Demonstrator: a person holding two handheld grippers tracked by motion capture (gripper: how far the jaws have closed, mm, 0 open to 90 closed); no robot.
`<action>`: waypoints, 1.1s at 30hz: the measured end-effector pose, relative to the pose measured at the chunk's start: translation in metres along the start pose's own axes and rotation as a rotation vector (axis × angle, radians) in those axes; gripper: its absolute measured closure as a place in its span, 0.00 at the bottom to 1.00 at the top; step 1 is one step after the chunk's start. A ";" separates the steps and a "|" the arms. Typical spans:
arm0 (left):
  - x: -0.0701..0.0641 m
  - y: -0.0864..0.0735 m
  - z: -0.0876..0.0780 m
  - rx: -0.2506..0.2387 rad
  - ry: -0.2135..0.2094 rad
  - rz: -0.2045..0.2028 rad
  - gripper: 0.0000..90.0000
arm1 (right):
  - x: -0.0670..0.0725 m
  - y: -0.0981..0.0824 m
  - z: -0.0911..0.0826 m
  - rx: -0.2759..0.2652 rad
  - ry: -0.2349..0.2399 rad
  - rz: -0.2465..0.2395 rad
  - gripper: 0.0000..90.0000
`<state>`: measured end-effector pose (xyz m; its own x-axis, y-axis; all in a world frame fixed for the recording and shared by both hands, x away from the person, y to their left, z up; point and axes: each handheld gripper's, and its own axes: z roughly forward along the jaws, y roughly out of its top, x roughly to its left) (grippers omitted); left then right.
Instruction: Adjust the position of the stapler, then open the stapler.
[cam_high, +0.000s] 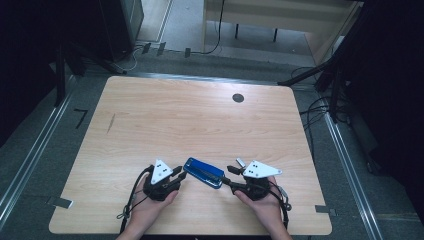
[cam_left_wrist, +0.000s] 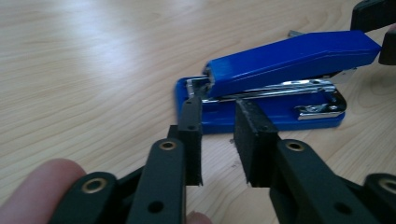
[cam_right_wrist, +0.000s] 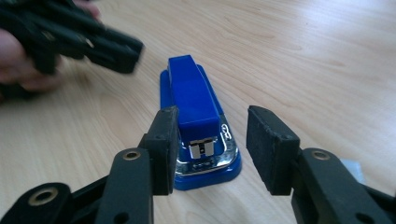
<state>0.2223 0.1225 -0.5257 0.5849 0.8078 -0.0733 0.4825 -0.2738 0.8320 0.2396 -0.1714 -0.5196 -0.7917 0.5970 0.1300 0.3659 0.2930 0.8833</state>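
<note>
A blue stapler (cam_high: 203, 173) with a chrome magazine lies flat near the front of the wooden table (cam_high: 200, 120), between the two hand-held grippers. My left gripper (cam_high: 179, 174) points at its hinge end from the left. In the left gripper view the jaws of this gripper (cam_left_wrist: 218, 140) stand a narrow gap apart with nothing between them, just short of the stapler (cam_left_wrist: 280, 70). My right gripper (cam_high: 230, 176) faces the stapling end. Its jaws (cam_right_wrist: 212, 126) are wide apart on either side of the stapler's (cam_right_wrist: 194, 102) front, and the pads do not touch it.
A dark round hole (cam_high: 238, 98) sits in the table's far right part. A small pale piece (cam_high: 240, 161) lies by the right gripper. A thin dark mark (cam_high: 110, 123) crosses the left side. Cables and stands surround the table on the floor.
</note>
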 end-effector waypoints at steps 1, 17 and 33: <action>-0.004 0.001 0.005 0.005 -0.002 0.014 0.86 | -0.001 -0.002 0.000 -0.012 0.009 0.032 0.65; -0.028 0.006 0.026 0.069 -0.084 0.065 1.00 | 0.001 -0.007 -0.005 0.060 0.000 0.048 1.00; -0.024 0.010 0.033 0.095 -0.115 0.051 1.00 | 0.005 -0.008 0.006 0.113 -0.035 0.034 1.00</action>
<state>0.2348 0.0830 -0.5339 0.6783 0.7281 -0.0995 0.5066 -0.3653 0.7810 0.2352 -0.1665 -0.5287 -0.7613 0.6329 0.1411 0.4463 0.3535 0.8221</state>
